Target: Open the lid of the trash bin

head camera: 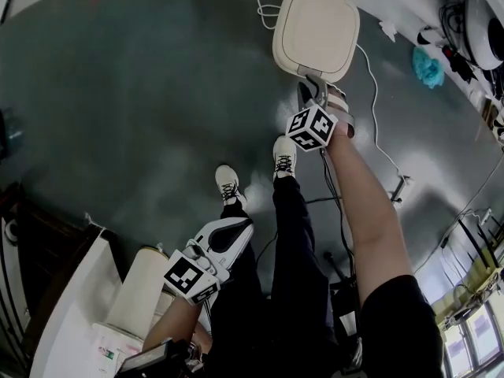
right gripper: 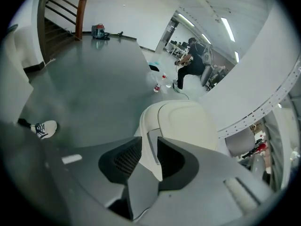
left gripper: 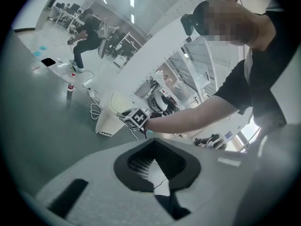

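Trash bin point(head camera: 315, 30): cream, lid down, standing on the grey floor point(head camera: 142, 93) at the top of your head view.
Head view only: shows you both tools at once. Your right hand-held gripper point(head camera: 313, 93) sits at the bin's near edge. Your left hand-held gripper point(head camera: 239, 231) hangs low beside your leg, well apart from the bin.
Right gripper view only: your right hand-held gripper point(right gripper: 149, 159) is released, jaws apart. The bin's front with its grey strip point(right gripper: 153, 145) shows in the gap. You cannot confirm contact.
Left gripper view only: shows you the bin point(left gripper: 110, 112) from the side, with your right arm reaching to it. Your left hand-held gripper point(left gripper: 154, 166) is clenched, tips together, grasping nothing.
Bin relative to the right hand-held gripper: directly ahead, just beyond the jaw tips.
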The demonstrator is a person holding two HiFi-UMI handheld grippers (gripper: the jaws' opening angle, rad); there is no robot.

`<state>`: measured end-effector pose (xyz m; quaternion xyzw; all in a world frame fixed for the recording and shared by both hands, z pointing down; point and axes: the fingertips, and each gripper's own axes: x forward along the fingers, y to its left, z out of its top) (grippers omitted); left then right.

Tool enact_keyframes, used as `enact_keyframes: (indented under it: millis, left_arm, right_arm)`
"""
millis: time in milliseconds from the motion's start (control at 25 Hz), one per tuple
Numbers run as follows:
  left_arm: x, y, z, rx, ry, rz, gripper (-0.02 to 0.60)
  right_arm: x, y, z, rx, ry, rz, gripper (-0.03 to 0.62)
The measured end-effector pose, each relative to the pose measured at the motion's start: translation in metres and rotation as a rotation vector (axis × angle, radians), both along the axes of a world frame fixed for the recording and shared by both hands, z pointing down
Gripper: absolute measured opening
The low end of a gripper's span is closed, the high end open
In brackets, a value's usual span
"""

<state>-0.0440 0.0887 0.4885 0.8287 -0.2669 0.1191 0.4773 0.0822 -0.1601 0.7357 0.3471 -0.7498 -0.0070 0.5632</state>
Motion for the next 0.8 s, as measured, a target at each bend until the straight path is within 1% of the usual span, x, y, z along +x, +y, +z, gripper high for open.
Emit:
enact_keyframes:
  millis: [280,360,520,720,800]
  left_arm:
    - [-0.006,-0.004,0.004,0.003,0.0,-0.015,-0.002]
    - [-0.007,-0.005,0.004,0.005,0.002,-0.022,-0.002]
    - [-0.007,0.0,0.008,-0.014,-0.003,-0.012,-0.002]
    - [-0.003,0.001,0.007,-0.016,0.01,-0.02,-0.002]
    - [-0.002,0.002,0.007,-0.016,0.011,-0.017,-0.002]
  right_arm:
    - [0.003,-0.003,0.016,-0.013,0.068,0.04,0.103]
    - [0.004,-0.003,0.017,0.002,0.085,0.042,0.089]
    - [0.006,-0.006,0.018,0.017,0.09,0.053,0.06]
    - [0.006,-0.006,0.02,0.01,0.105,0.039,0.06]
    - [0.006,-0.007,0.021,0.014,0.109,0.037,0.046]
